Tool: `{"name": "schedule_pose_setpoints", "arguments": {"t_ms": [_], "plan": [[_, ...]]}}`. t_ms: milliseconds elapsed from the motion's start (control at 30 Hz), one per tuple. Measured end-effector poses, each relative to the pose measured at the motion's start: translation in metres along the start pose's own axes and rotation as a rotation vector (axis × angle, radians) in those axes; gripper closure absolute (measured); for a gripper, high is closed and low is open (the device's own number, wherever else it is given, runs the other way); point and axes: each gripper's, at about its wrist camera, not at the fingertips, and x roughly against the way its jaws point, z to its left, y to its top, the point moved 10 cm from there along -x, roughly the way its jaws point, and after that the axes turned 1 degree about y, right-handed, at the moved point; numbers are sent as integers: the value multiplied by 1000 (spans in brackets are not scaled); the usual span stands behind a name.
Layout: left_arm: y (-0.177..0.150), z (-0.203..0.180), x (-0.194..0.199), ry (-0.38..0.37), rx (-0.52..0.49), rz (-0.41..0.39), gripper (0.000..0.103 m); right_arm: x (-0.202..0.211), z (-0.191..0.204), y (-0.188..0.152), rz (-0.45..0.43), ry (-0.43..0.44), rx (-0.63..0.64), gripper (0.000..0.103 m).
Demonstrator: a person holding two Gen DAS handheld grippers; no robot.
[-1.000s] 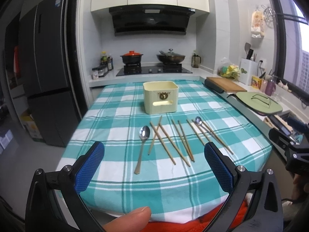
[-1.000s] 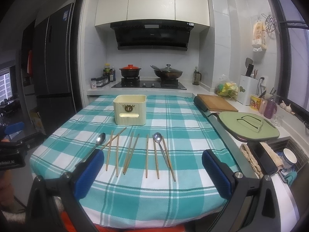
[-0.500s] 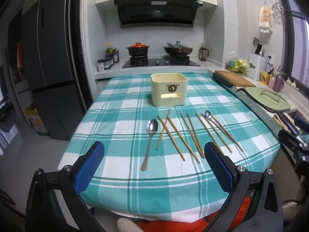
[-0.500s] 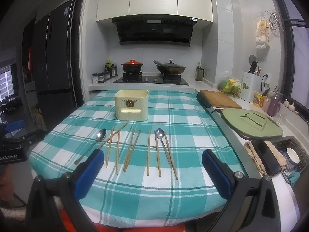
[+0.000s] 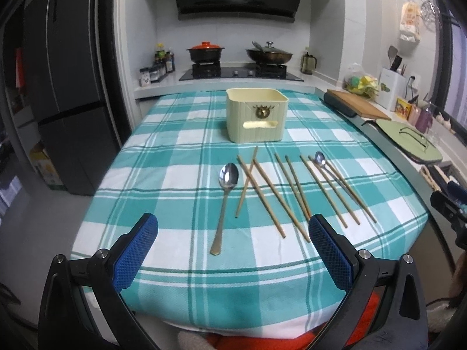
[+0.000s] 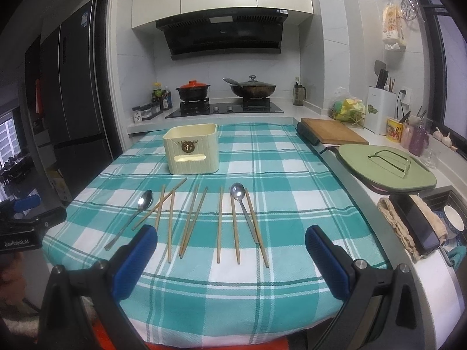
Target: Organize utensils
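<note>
Both tongs, left tongs (image 5: pixel 233 234) and right tongs (image 6: pixel 231 237), are edging closer over the tabletop (image 5: pixel 163 157), spread wide and empty, approaching chopsticks (image 5: pixel 292 188) and spoons (image 5: pixel 226 195) lying before the cream bin (image 5: pixel 256 118), likely needing one pinched next.

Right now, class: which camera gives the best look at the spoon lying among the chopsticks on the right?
The right wrist view: the right spoon sits near centre, its handle running between two chopsticks. The left wrist view shows the same spoon smaller and off to the side, its handle merging with the sticks.
</note>
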Motion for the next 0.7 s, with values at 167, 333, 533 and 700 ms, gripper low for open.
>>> {"name": "schedule_pose_setpoints", "arguments": {"t_ms": [167,333,533,700], "plan": [[11,17,-30,-11,23,52,0,-24,-15,-6,64,-20,9,0],[23,24,-69,-34,-28,124,0,-59,-31,-19,184,-9,51,0],[22,17,-137,-23,-120,200,0,-100,-58,-28,256,-56,107,0],[12,17,-196,-17,-112,275,0,-116,-64,-26,279,-39,56,0]]}}
